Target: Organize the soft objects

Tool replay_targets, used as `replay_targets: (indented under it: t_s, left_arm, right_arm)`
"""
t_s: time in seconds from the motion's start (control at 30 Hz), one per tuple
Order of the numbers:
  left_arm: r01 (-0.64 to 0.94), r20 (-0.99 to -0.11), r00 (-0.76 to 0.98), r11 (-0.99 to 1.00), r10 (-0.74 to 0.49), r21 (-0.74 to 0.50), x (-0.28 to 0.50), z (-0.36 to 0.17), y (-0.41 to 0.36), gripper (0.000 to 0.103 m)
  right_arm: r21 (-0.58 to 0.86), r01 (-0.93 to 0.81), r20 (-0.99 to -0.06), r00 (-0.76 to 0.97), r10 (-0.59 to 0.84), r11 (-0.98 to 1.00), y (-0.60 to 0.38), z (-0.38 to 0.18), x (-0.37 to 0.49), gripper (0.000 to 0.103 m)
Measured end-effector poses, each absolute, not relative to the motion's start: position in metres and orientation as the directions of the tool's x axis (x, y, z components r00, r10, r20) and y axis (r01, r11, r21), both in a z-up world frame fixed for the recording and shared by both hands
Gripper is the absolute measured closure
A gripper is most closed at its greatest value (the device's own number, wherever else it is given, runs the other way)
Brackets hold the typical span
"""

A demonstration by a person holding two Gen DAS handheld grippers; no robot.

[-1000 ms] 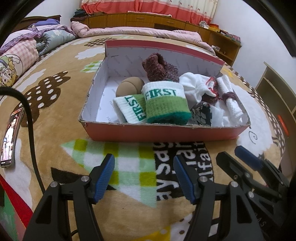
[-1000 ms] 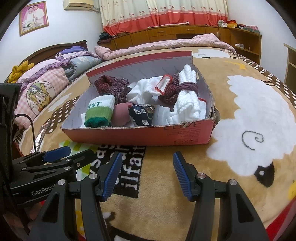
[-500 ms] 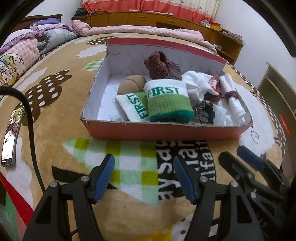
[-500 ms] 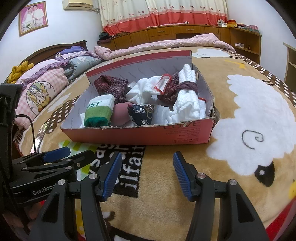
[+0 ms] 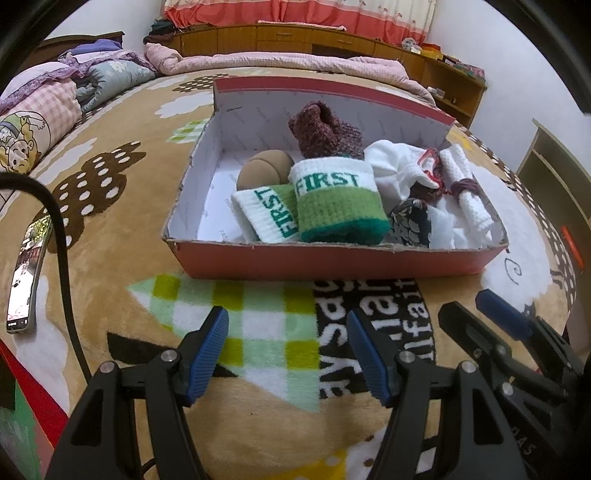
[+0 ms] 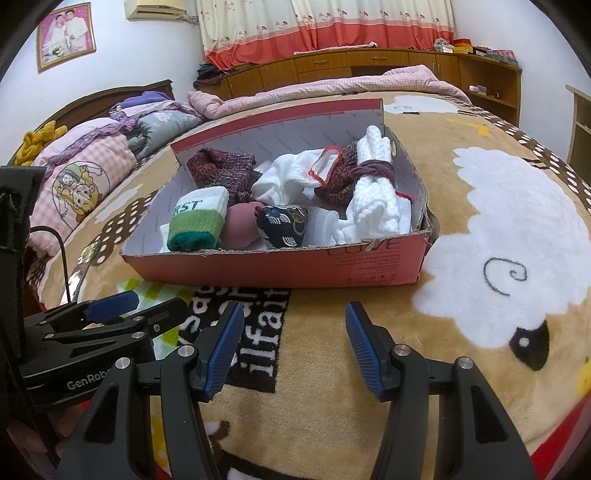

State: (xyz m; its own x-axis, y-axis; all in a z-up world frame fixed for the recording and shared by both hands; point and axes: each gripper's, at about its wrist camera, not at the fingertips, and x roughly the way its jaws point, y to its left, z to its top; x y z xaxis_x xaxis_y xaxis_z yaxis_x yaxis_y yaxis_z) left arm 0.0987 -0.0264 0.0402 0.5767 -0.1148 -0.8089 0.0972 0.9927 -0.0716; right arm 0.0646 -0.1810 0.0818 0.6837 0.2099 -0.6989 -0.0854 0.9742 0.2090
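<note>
L tongs (image 5: pixel 286 350) spread, R tongs (image 6: pixel 293 347) spread, both empty over blanket (image 6: pixel 461 206), box (image 5: pixel 332 258) w/ socks (image 5: pixel 336 199) ahead

White walls (image 6: pixel 147 55) enclose a bedroom. Red-and-cream curtains (image 6: pixel 325 26) hang above long wooden cabinets (image 6: pixel 332 68). A framed photo (image 6: pixel 66 35) hangs beside an air conditioner (image 6: pixel 155 7). Folded quilts (image 6: pixel 92 147) lie by the headboard (image 6: pixel 122 98).
</note>
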Motion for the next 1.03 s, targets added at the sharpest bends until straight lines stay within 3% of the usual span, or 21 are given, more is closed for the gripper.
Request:
replay_targets:
  t_s: [1.03]
  left_arm:
    - [0.096,-0.823,0.555,0.992,-0.117,-0.077,0.0988,0.0340,-0.0275,0.033]
  right_arm:
    - [0.207,-0.085,-0.702,0.681,0.208,0.975,-0.1792,0.0767,0.0617,0.044]
